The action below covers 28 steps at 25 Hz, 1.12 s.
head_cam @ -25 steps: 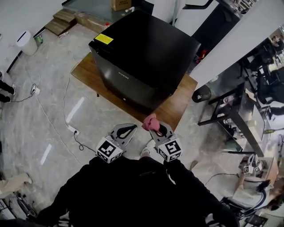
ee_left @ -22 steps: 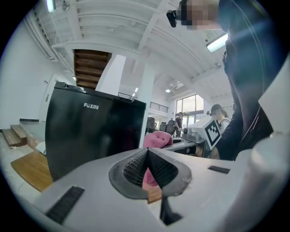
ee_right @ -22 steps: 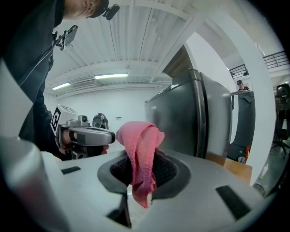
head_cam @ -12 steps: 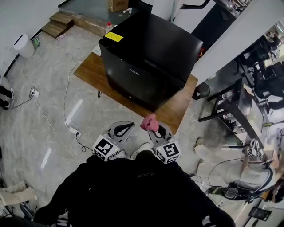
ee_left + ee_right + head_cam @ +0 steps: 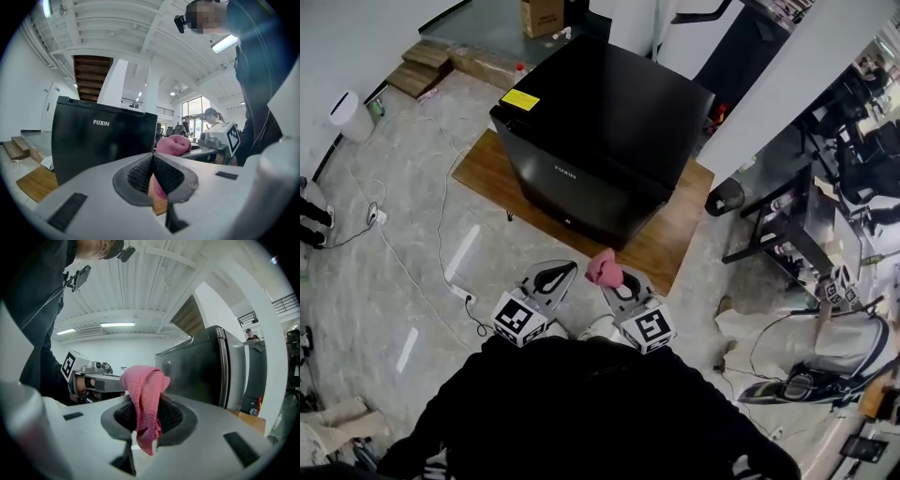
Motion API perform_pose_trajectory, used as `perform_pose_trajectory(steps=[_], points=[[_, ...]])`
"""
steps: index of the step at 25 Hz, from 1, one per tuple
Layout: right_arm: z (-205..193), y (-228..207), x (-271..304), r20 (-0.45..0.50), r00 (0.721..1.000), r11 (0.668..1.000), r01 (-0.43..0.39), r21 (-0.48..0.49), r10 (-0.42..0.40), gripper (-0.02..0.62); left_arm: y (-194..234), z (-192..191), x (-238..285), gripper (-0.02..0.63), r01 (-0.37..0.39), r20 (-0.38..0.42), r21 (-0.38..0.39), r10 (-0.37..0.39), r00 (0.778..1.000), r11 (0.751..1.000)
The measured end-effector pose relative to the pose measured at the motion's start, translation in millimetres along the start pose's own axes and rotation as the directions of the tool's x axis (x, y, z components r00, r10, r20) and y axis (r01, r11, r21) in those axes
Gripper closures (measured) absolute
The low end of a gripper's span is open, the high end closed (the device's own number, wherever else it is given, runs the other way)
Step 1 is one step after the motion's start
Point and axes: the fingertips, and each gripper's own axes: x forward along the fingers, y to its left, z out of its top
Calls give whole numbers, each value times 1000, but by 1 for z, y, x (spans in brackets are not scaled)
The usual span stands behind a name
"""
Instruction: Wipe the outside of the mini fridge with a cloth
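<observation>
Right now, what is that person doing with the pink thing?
A person holds a tool in each hand. The right tool is shut on a pink cloth; the left tool is shut and empty. The black mini fridge stands ahead on a wooden board, and the cloth is not touching it.

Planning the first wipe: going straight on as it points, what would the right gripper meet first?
Probably the mini fridge, on its front face; the pink cloth held by the right gripper would touch first. Depth is unclear.
</observation>
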Motion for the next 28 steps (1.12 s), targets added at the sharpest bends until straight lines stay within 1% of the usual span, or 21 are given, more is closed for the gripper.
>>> perform_pose_trajectory(steps=[4,8,10,14,18,22,25,28], points=[[7,-7,4,2,999,999,-35,-19,35,509,12,12,14,600,-26,34,0,26,999,1000],[14,-16,15,5,1000,999,-27,-41,27,509,28,20,20,600,-32,38,22,31,999,999],[19,-15,24,12,1000,999,1,-32,-1,508,44,22,16,600,-32,32,28,31,999,999],[29,-8,57,21,998,998,67,-14,-67,508,93,28,3,600,-29,45,26,28,999,999],[42,4,100,49,989,990,142,0,-141,508,136,35,-13,600,14,43,32,-15,999,999],[64,23,155,84,968,972,235,25,-236,508,187,41,-39,600,75,19,73,-77,997,994],[81,32,198,107,951,957,289,28,-290,508,230,48,-56,600,77,18,90,-79,997,993],[96,36,236,130,929,937,349,6,-347,508,265,54,-65,600,92,21,95,-94,995,991]])
